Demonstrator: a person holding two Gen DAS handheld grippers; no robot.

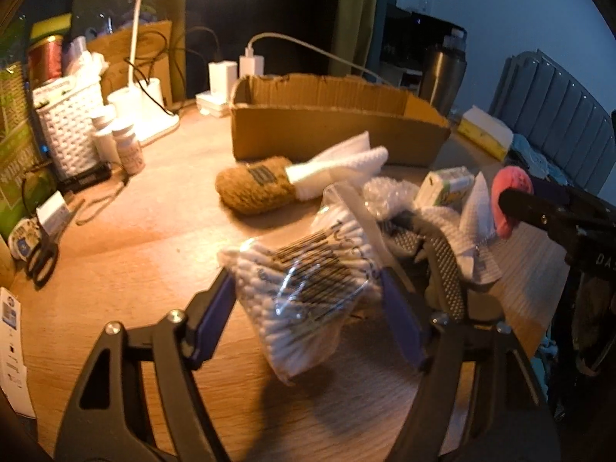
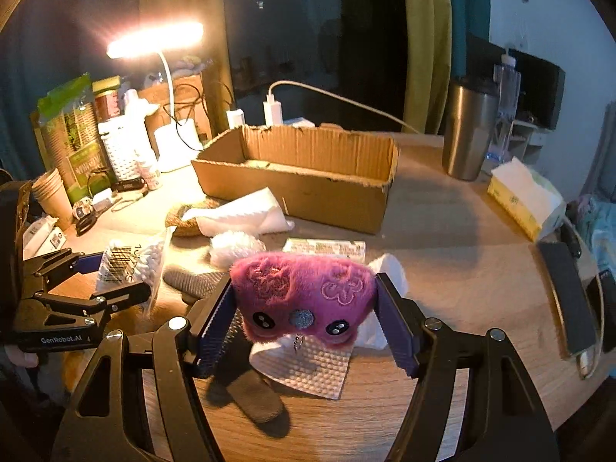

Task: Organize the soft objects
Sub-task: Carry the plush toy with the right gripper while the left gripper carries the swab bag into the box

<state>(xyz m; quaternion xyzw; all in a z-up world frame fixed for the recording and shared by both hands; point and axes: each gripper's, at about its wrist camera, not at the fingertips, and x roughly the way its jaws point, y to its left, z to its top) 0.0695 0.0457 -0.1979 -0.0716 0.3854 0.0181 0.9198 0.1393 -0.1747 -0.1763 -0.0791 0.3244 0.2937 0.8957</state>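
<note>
Visibly fluffy pink plush toy (image 2: 304, 296), embroidered flowers, glossy black eyes.

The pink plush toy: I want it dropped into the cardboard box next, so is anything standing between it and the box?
Nothing tall does. The pink plush toy, held in the right gripper, faces the cardboard box over low things: a green packet and a white cloth. The box is open-topped.

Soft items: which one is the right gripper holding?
The pink furry plush, clamped between the right gripper pads. The cotton swab bag is in the left gripper; the brown pouch lies loose.
</note>
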